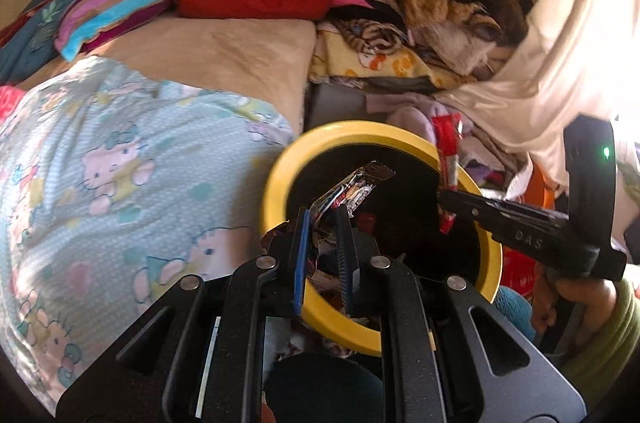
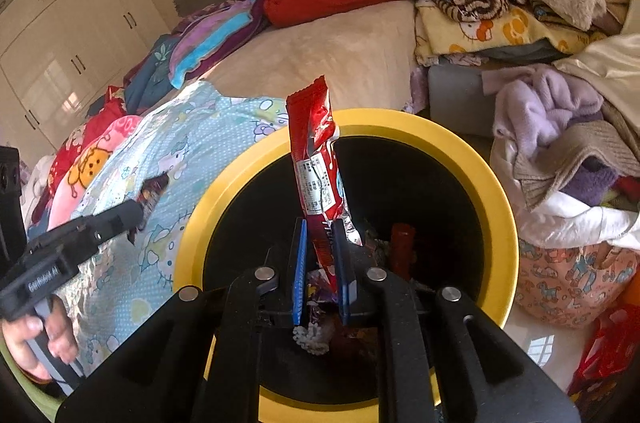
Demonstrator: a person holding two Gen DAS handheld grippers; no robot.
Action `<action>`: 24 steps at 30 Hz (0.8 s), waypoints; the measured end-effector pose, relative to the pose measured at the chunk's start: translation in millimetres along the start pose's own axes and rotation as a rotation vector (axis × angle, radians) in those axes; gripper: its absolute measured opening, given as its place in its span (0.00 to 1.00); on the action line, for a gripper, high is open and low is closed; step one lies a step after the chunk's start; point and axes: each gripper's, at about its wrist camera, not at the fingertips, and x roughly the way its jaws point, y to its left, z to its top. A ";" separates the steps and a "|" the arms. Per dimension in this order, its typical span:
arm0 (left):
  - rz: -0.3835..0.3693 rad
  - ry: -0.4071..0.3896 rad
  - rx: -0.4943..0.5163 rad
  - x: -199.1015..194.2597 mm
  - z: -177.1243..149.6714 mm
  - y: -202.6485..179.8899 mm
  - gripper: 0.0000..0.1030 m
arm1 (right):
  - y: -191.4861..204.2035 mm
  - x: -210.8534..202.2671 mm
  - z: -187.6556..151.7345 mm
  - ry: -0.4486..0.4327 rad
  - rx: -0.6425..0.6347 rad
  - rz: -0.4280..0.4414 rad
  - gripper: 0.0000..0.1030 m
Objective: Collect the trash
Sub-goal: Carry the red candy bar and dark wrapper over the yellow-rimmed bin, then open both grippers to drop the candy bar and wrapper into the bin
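Both wrappers held over the bin — the drop is the step in hand.

The right gripper (image 2: 320, 259) is clamped on a red wrapper (image 2: 316, 159) standing upright above the mouth of the yellow-rimmed bin (image 2: 496, 183); the left gripper (image 1: 324, 247) pinches a dark foil wrapper (image 1: 352, 191) just over the bin's near rim. Other trash already lies in the bin, which stands beside the bed (image 1: 120, 159). Next, by my reading, each gripper should part its fingers with its wrapper well inside the rim — the left one sits close to the edge and may need to reach further in first.
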 end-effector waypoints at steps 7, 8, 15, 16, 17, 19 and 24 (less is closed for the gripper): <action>-0.036 0.068 0.032 26.3 -2.3 -21.3 0.09 | -13.8 -4.3 0.5 -0.006 0.058 -0.008 0.30; -0.036 0.078 0.030 30.9 -2.1 -22.8 0.09 | -16.4 -5.6 0.7 -0.009 0.067 -0.010 0.32; -0.051 0.065 0.014 30.8 -1.6 -22.2 0.43 | -30.3 -18.6 6.1 -0.045 0.105 -0.024 0.51; -0.048 0.058 0.016 28.0 -1.8 -22.7 0.49 | -30.4 -21.3 6.9 -0.053 0.106 -0.026 0.54; -0.048 0.049 0.018 24.6 -2.0 -22.6 0.54 | -30.1 -24.1 7.6 -0.060 0.105 -0.028 0.55; -0.040 0.025 0.018 15.2 -1.6 -21.7 0.66 | -26.9 -28.8 8.3 -0.069 0.094 -0.034 0.63; 0.012 -0.027 0.024 -11.4 -5.9 -17.0 0.87 | -5.4 -49.5 7.7 -0.123 0.014 -0.065 0.83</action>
